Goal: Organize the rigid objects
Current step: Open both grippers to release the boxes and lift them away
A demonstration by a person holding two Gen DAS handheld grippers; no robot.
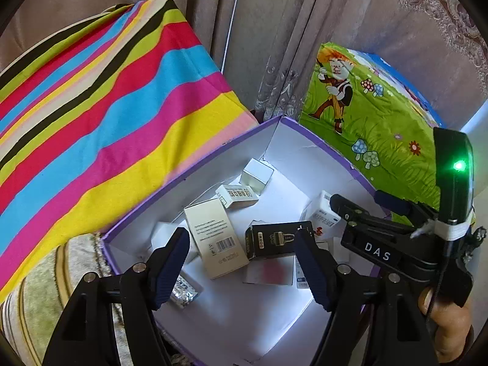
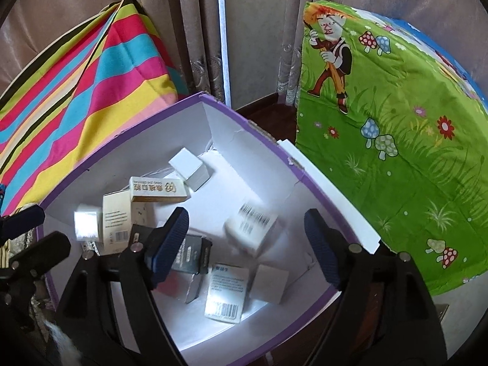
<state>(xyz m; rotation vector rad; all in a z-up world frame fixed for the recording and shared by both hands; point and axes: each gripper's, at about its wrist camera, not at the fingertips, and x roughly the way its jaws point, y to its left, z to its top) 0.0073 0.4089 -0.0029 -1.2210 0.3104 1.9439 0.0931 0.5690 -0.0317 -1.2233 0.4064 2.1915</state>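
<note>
Both grippers hang over a purple-rimmed box (image 2: 253, 128) with a white inside, wedged between a striped cushion (image 1: 100, 116) on one side and a green cartoon-print pillow (image 2: 396, 128) on the other, with curtains (image 1: 274, 24) behind.

The left gripper (image 1: 244, 262) has its fingers apart and nothing between them; below lie a beige barcoded carton (image 1: 213, 241) and a black box (image 1: 274, 239) with gold lettering too small to read.

The right gripper (image 2: 244, 244) also has its fingers spread wide, gripping nothing. A white carton with a barcode (image 2: 253, 228) sits blurred between them, clear of both.

More small cartons litter the box floor, one cream box (image 2: 158, 190) printed in Chinese characters. The right gripper's body reads "DAS" (image 1: 377, 251) in the left camera.
</note>
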